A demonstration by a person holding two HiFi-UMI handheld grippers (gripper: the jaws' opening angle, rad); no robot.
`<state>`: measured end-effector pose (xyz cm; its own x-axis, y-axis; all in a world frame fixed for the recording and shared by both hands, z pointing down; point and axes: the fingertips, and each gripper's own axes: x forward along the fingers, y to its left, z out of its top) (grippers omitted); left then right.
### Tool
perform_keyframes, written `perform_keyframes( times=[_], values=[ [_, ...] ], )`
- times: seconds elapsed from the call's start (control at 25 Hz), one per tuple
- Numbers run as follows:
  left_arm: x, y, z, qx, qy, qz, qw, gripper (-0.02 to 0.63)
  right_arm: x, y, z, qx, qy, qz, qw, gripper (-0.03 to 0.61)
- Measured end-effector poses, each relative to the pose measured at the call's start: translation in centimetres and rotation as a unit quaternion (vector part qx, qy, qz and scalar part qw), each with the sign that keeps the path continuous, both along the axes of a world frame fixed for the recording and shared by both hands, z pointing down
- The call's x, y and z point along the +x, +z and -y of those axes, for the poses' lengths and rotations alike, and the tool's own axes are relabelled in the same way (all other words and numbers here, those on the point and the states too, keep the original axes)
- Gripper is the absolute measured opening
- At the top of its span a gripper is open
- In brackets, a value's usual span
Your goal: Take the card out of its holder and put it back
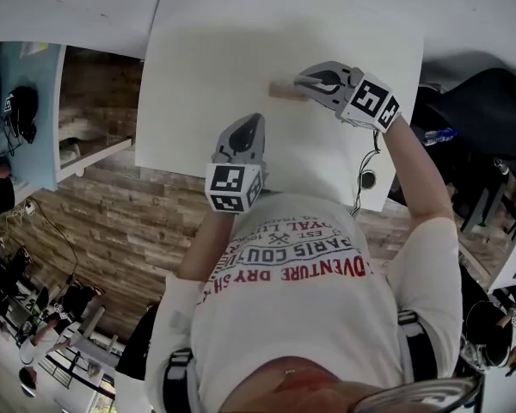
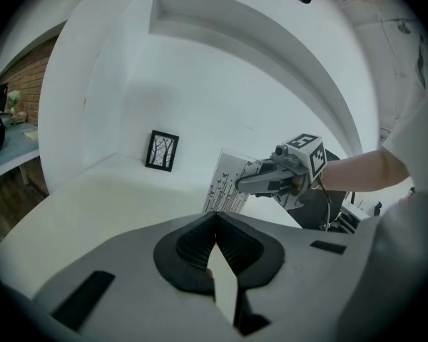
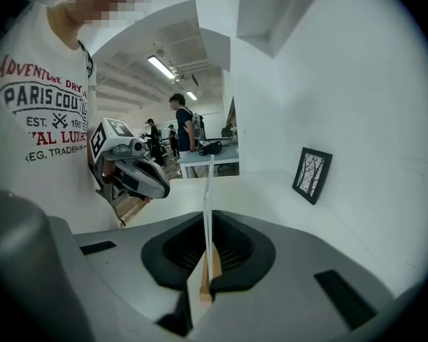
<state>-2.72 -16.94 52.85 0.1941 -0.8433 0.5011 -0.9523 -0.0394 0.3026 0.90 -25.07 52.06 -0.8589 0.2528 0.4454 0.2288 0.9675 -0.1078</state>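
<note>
One white table (image 1: 198, 76) is seen in a white room. One small black-framed picture (image 2: 161, 150) is stood at its far side, by the wall. Two tools are held over the table. In the right gripper (image 1: 301, 83), one white card with black prints (image 2: 225, 182) is stood upright in one small wooden holder (image 3: 211, 266). Card and holder are both squeezed tight between the jaws, over the middle of the table. The left gripper (image 2: 214, 219) is held apart, nearer the person, with its jaws pressed together on nothing.
</note>
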Motion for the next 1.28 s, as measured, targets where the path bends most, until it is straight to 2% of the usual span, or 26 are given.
perform_keyframes(
  times=[0.24, 0.56, 0.72, 0.92, 1.28],
  values=[
    [-0.4, 0.1, 0.0, -0.001, -0.006, 0.0, 1.0, 0.025, -0.1, -0.2, -0.2, 0.0, -0.019, -0.006, 1.0, 0.035],
    [-0.6, 0.1, 0.3, -0.004, -0.006, 0.002, 1.0, 0.025, 0.2, -0.2, 0.7, -0.014, -0.002, 0.006, 1.0, 0.035],
    [-0.1, 0.1, 0.5, -0.005, 0.001, 0.003, 1.0, 0.025, 0.0, -0.1, 0.3, -0.009, -0.012, 0.005, 1.0, 0.035],
    [0.0, 0.0, 0.7, -0.003, 0.004, 0.006, 1.0, 0.025, 0.4, 1.2, -0.6, 0.009, -0.037, -0.025, 0.999, 0.035],
    [-0.9, 1.0, 0.6, -0.015, -0.002, 0.006, 0.9999, 0.025, 0.5, 4.9, -0.5, -0.016, -0.015, -0.044, 0.999, 0.035]
  ],
)
